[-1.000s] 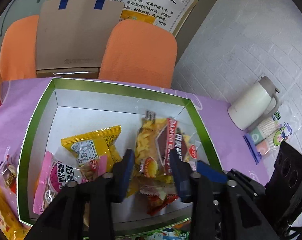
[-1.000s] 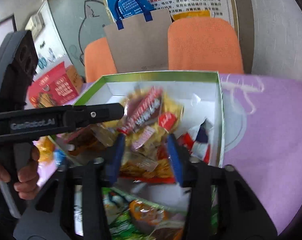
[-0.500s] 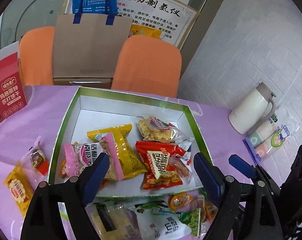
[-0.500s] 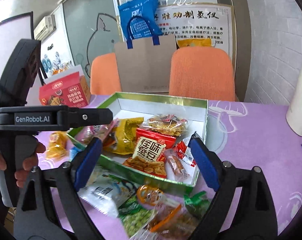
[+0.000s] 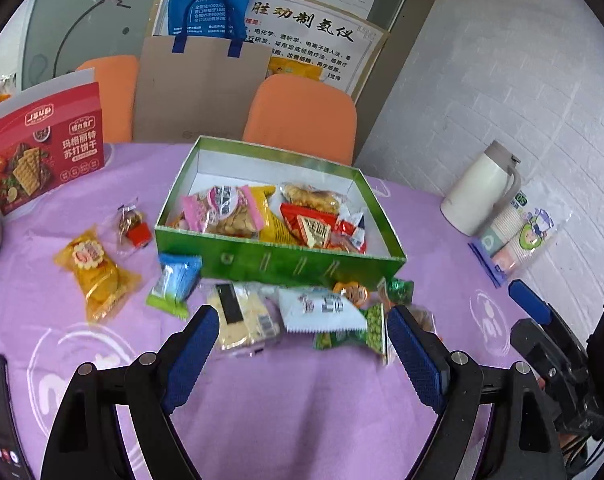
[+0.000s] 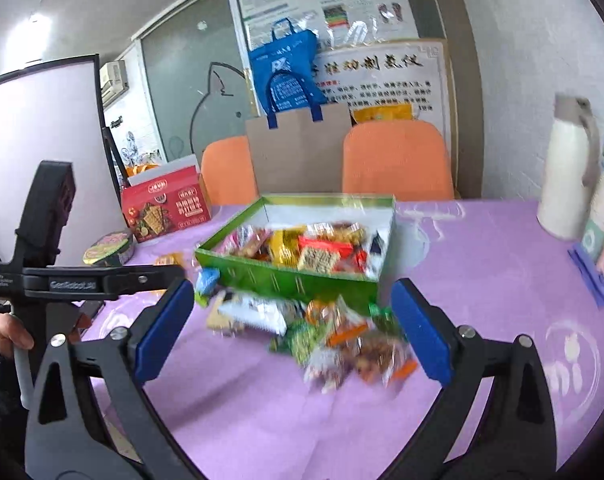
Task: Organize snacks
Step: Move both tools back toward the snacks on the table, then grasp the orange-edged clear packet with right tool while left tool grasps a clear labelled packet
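We see the left gripper [image 5: 300, 354] with its blue pads spread wide and nothing between them, hovering over the purple cloth of the bench [image 5: 310, 420]. The right gripper [image 6: 290, 332] is likewise spread wide and empty; in its view the left tool stands at nine o'clock, held by a hand [image 6: 10, 334]. The green box [image 5: 278, 264] sits at twelve o'clock from the left gripper, its inside white and partly filled: a pink packet [image 5: 222, 210] lies at the box's ten o'clock, a yellow packet [image 5: 268, 210] just beside it, a red packet [image 5: 310, 226] toward the middle, and a clear bag of golden snacks [image 5: 312, 196] at the far wall. Against the box's near wall a loose heap of snacks rests on the bench: a white packet [image 5: 322, 310], a pale cracker packet [image 5: 244, 320] touching it, and a green pea packet [image 5: 356, 332] at the heap's four o'clock. A blue and green packet [image 5: 174, 284] lies at the box's eight o'clock, near its corner, with an orange-yellow packet [image 5: 96, 276] and a small clear packet with a red base [image 5: 132, 224] farther out at nine o'clock. A red biscuit carton [image 5: 46, 152] stands at ten o'clock, and a white jug [image 5: 480, 196] at two o'clock, well apart from the box. The right wrist view is blurred over the heap.
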`<state>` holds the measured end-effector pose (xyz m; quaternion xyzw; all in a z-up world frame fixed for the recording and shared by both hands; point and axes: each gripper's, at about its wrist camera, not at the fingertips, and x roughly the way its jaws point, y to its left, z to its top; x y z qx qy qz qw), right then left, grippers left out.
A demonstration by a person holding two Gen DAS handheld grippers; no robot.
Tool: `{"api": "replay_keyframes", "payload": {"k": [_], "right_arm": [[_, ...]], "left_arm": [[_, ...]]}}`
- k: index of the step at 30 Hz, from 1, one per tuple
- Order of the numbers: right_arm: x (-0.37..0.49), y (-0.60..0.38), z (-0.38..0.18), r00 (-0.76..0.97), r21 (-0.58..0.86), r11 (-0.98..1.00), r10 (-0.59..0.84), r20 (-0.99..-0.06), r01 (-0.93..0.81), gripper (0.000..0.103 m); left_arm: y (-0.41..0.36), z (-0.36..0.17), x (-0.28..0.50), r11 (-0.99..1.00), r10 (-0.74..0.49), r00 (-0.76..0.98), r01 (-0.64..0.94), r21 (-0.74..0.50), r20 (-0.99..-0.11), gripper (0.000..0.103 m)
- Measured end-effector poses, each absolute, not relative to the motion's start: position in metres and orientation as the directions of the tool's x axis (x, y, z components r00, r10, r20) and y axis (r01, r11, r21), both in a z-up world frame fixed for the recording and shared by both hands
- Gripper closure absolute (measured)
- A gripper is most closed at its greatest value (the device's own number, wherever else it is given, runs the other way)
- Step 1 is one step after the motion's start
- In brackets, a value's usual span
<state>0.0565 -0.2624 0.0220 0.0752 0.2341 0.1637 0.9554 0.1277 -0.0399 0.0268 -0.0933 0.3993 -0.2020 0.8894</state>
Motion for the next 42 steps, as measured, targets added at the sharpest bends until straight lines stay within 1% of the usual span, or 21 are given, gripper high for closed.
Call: {"api": "replay_keyframes", "payload": {"k": [5,7,8,10,13,16,17,18,19,20,23,25,26,28,29,30,32,36,39,41,42], "right_arm": [[0.041,-0.287,-0.035,0.788,0.326,0.928,0.333,-0.517,-0.179,0.005],[0.047,-0.295,-0.048,0.767,0.353,0.926,0.322,-0.555,-0.133,0.019],[0.053,-0.297,-0.05,0.762,0.361,0.924,0.323,-0.561,-0.126,0.023],[0.065,-0.298,-0.05,0.764,0.344,0.931,0.309,-0.567,-0.122,0.024],[0.09,-0.293,-0.052,0.76,0.269,0.955,0.266,-0.594,-0.124,0.024],[0.109,-0.289,-0.063,0.744,0.197,0.973,0.216,-0.633,-0.115,0.024],[0.113,-0.29,-0.067,0.726,0.213,0.97,0.232,-0.648,-0.119,0.039],[0.112,-0.292,-0.069,0.718,0.226,0.966,0.243,-0.652,-0.121,0.068],[0.109,-0.296,-0.069,0.718,0.226,0.968,0.234,-0.656,-0.109,0.079],[0.104,-0.3,-0.07,0.714,0.253,0.962,0.251,-0.653,-0.107,0.081],[0.082,-0.313,-0.068,0.709,0.342,0.932,0.324,-0.626,-0.123,0.082],[0.07,-0.316,-0.065,0.715,0.329,0.935,0.321,-0.621,-0.133,0.082],[0.067,-0.316,-0.062,0.716,0.306,0.942,0.31,-0.626,-0.14,0.082],[0.067,-0.316,-0.057,0.722,0.267,0.952,0.291,-0.627,-0.151,0.073],[0.069,-0.315,-0.055,0.729,0.249,0.958,0.274,-0.627,-0.146,0.06],[0.07,-0.315,-0.053,0.737,0.233,0.962,0.259,-0.625,-0.141,0.049],[0.077,-0.315,-0.051,0.739,0.218,0.964,0.257,-0.623,-0.151,0.043],[0.096,-0.309,-0.058,0.701,0.209,0.959,0.283,-0.655,-0.192,0.042],[0.113,-0.305,-0.066,0.674,0.189,0.96,0.281,-0.683,-0.208,0.042],[0.12,-0.304,-0.07,0.66,0.193,0.956,0.292,-0.692,-0.22,0.043],[0.122,-0.304,-0.072,0.65,0.202,0.955,0.297,-0.7,-0.218,0.055]], "left_arm": [[-0.034,-0.02,0.098,0.878,-0.479,0.535,0.291,-0.38,-0.696,0.015],[-0.037,-0.032,0.093,0.874,-0.486,0.509,0.298,-0.384,-0.71,0.015],[-0.039,-0.035,0.092,0.875,-0.483,0.503,0.302,-0.378,-0.717,0.015],[-0.042,-0.033,0.089,0.877,-0.48,0.508,0.306,-0.371,-0.715,0.015],[-0.046,-0.026,0.084,0.857,-0.515,0.52,0.34,-0.388,-0.681,0.015],[-0.056,-0.023,0.083,0.857,-0.512,0.517,0.365,-0.364,-0.686,0.015],[-0.059,-0.023,0.084,0.855,-0.514,0.512,0.372,-0.362,-0.688,0.015],[-0.063,-0.023,0.085,0.851,-0.519,0.505,0.382,-0.361,-0.69,0.015],[-0.067,-0.023,0.086,0.849,-0.522,0.501,0.388,-0.36,-0.691,0.015],[-0.072,-0.023,0.088,0.847,-0.523,0.498,0.393,-0.358,-0.691,0.015],[-0.088,-0.024,0.097,0.836,-0.538,0.487,0.413,-0.361,-0.688,0.017],[-0.103,-0.026,0.105,0.824,-0.553,0.472,0.432,-0.367,-0.687,0.024],[-0.111,-0.026,0.108,0.817,-0.561,0.463,0.441,-0.371,-0.686,0.025],[-0.127,-0.028,0.115,0.812,-0.566,0.454,0.453,-0.369,-0.688,0.033],[-0.134,-0.03,0.118,0.812,-0.563,0.449,0.456,-0.364,-0.693,0.034],[-0.139,-0.032,0.121,0.811,-0.564,0.441,0.457,-0.366,-0.698,0.038],[-0.144,-0.036,0.123,0.806,-0.569,0.424,0.458,-0.375,-0.705,0.041],[-0.143,-0.042,0.124,0.812,-0.561,0.419,0.446,-0.377,-0.714,0.043],[-0.137,-0.043,0.126,0.814,-0.562,0.416,0.431,-0.388,-0.715,0.048],[-0.135,-0.043,0.126,0.819,-0.556,0.422,0.424,-0.387,-0.716,0.048],[-0.134,-0.043,0.127,0.82,-0.555,0.423,0.423,-0.386,-0.716,0.049]]}}
